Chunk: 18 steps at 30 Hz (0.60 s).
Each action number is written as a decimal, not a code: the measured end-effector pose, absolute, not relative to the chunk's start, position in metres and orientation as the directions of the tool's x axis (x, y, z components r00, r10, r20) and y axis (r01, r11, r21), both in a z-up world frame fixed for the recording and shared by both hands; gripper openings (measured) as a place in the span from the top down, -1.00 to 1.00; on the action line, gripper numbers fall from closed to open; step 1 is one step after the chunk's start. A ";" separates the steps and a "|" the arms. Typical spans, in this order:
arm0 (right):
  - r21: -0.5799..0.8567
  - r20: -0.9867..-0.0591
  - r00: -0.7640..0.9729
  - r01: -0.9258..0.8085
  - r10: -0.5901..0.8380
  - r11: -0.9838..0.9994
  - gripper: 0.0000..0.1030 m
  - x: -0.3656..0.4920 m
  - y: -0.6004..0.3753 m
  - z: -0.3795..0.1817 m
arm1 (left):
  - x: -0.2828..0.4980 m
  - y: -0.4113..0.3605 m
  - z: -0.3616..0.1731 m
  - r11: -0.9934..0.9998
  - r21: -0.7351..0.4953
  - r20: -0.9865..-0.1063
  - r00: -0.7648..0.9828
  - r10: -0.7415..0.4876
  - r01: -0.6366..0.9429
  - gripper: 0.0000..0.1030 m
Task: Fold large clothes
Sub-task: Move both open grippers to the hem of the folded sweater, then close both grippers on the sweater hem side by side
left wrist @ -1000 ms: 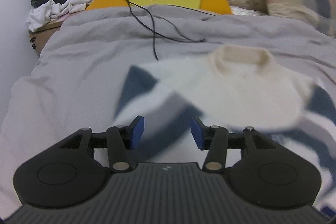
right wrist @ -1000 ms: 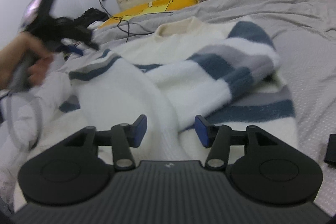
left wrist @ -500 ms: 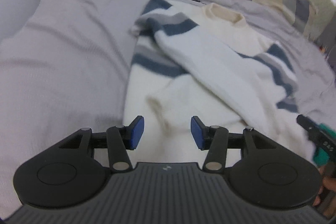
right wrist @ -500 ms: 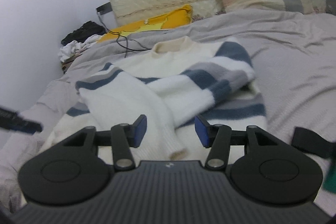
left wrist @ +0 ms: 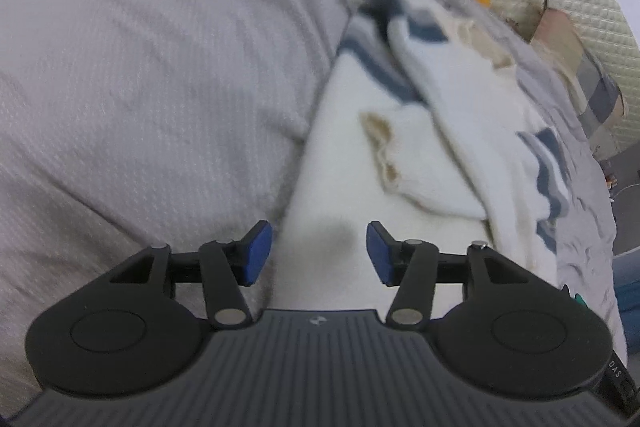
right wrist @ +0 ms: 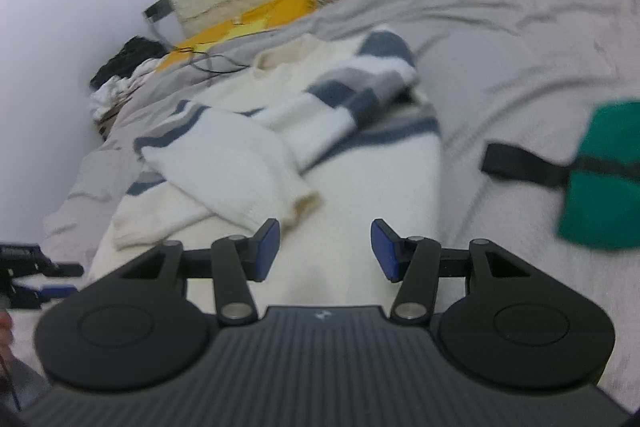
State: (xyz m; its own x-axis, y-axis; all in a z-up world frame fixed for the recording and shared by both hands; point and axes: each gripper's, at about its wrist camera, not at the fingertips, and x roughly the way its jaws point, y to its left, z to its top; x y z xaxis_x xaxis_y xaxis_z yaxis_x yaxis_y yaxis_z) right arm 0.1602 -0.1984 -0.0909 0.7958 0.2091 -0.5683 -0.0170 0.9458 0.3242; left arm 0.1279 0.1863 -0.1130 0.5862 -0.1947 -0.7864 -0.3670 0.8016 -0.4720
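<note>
The sweater (right wrist: pixel 360 187) lies flat on the grey bedspread (left wrist: pixel 140 87), long axis running near-to-far w/ collar at the far end and hem near, right under both grippers. L gripper (left wrist: pixel 316 251) sits over the hem's left edge, jaws opening, nothing pinched; R gripper (right wrist: pixel 325 250) is spread and empty over the hem's mid-right. Cream knit w/ navy/grey stripes, both sleeves already crossed over the chest, so prob. the hem goes next.
</note>
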 end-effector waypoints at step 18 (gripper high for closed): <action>0.689 -0.637 0.668 0.270 0.384 0.673 -0.12 0.188 -0.254 -0.155 | 0.140 0.175 -0.129 0.646 -0.740 -0.595 0.630 -0.498 -0.188 -0.50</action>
State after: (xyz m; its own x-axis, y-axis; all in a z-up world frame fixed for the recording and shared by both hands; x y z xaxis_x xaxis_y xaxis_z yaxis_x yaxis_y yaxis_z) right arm 0.1876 -0.2545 -0.1546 0.6684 0.3839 -0.6370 0.2703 0.6726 0.6889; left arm 0.1396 0.1747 -0.1288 0.6302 -0.4983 -0.5954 -0.1876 0.6464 -0.7396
